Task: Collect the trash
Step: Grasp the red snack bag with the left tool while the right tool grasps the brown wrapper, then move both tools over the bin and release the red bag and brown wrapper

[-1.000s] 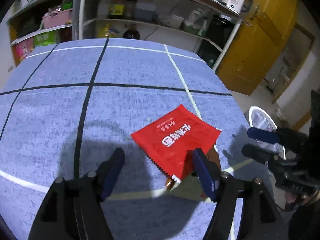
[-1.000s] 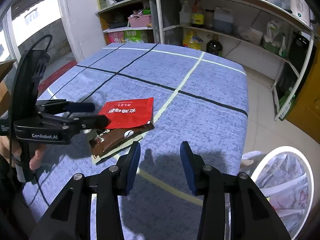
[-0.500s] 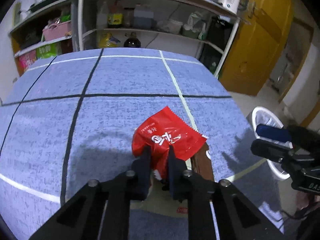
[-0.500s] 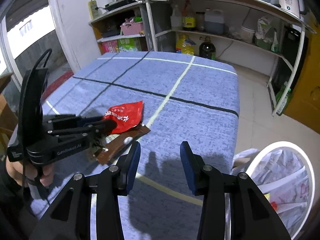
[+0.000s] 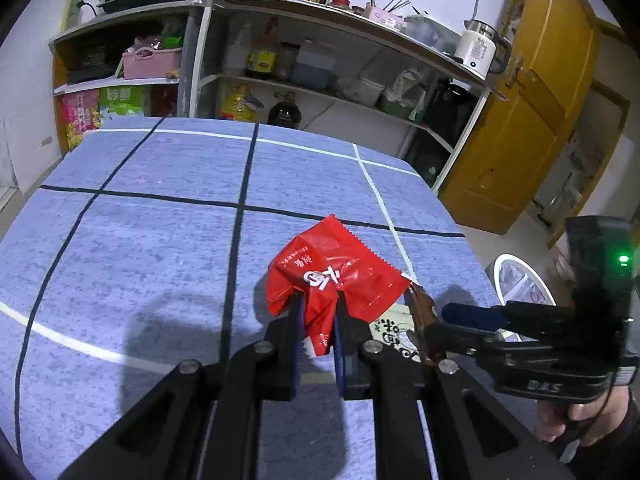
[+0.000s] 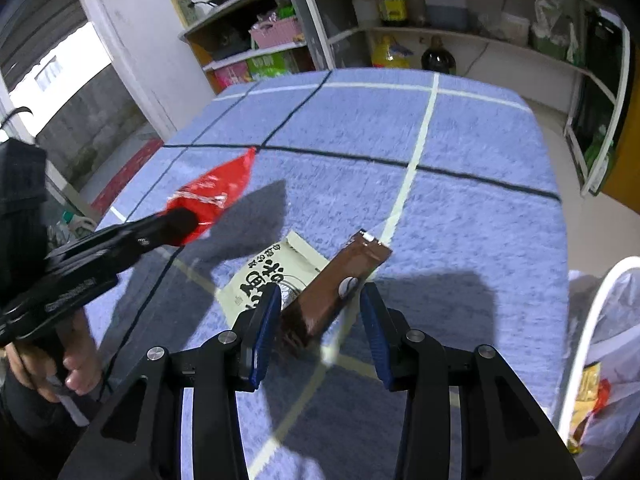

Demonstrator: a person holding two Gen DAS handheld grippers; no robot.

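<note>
A: What did the left gripper point(image 5: 316, 320) have?

B: Its fingers point(image 5: 294, 328) had just been closing and were nearly together, pinching the crumpled red wrapper point(image 5: 332, 276), which hung clear above the blue bench point(image 5: 160, 240).

A: And further right?

B: A cream packet point(image 6: 276, 276) lay flat on the bench, near its right edge, with a brown wrapper point(image 6: 340, 284) lying partly on top of it.

A: The right gripper point(image 6: 320, 320)?

B: Its fingers point(image 6: 266, 320) stood apart, one on either side of the brown wrapper's near end, pressing on nothing. Off the bench's right edge stood a white bin point(image 6: 600, 292) with trash in its liner.
</note>
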